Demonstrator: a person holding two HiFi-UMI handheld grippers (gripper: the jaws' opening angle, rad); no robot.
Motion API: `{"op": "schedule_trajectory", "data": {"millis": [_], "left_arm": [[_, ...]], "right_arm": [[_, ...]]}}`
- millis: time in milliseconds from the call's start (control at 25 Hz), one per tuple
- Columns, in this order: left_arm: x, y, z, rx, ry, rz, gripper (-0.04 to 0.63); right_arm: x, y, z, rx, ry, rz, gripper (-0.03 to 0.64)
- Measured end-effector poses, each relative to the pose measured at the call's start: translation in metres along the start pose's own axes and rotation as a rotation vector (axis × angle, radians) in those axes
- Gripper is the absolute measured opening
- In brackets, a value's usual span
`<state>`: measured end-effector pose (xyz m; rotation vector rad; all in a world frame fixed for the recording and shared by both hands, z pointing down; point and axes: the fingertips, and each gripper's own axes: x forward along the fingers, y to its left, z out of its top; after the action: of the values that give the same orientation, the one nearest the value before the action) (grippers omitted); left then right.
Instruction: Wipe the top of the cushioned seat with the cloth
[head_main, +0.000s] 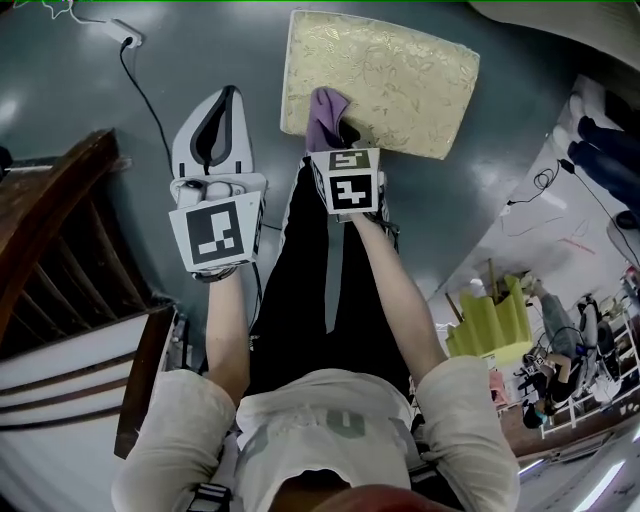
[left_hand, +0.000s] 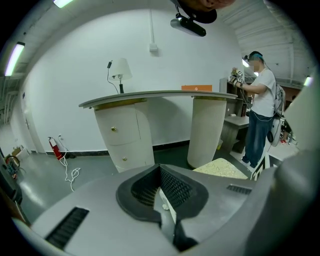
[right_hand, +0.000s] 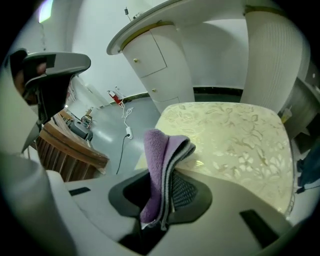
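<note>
One folded purple cloth (right_hand: 162, 160) stands pinched between the closed jaws of the right gripper (head_main: 338, 135), its free fold at the near edge of the cushioned seat (head_main: 400, 70), which lies on the grey floor (head_main: 90, 120). To wipe well, I judge, lay the fold flat on the patterned top, press lightly and sweep in overlapping strokes from edge to edge. The left gripper (left_hand: 162, 202), jaws together on nothing, hangs off to the side.

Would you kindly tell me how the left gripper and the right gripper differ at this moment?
The right gripper is shut on a folded purple cloth; the left gripper is shut on nothing. The right one reaches the gold-patterned cushioned seat; the left is over grey floor. Both bear marker cubes.
</note>
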<state>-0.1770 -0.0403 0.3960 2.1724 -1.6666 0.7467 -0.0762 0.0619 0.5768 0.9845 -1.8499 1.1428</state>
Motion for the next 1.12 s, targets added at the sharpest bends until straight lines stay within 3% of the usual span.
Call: {"op": "schedule_trajectory", "data": {"millis": [600,840,1120], "left_arm": [[0.010,-0.040,0.014,0.033,-0.027,-0.087,0.005],[0.016,-0.057,0.016,0.059,-0.015,-0.106,0.005],[0.018,-0.079,0.019,0.064,-0.023,-0.129,0.005]], "right_arm": [[-0.088,-0.165,-0.050,-0.058,0.036,-0.336,0.089],[-0.111,-0.205,-0.061,-0.101,0.055,-0.419,0.089],[-0.120,-0.232,-0.075,-0.042,0.058,-0.496,0.089]]}}
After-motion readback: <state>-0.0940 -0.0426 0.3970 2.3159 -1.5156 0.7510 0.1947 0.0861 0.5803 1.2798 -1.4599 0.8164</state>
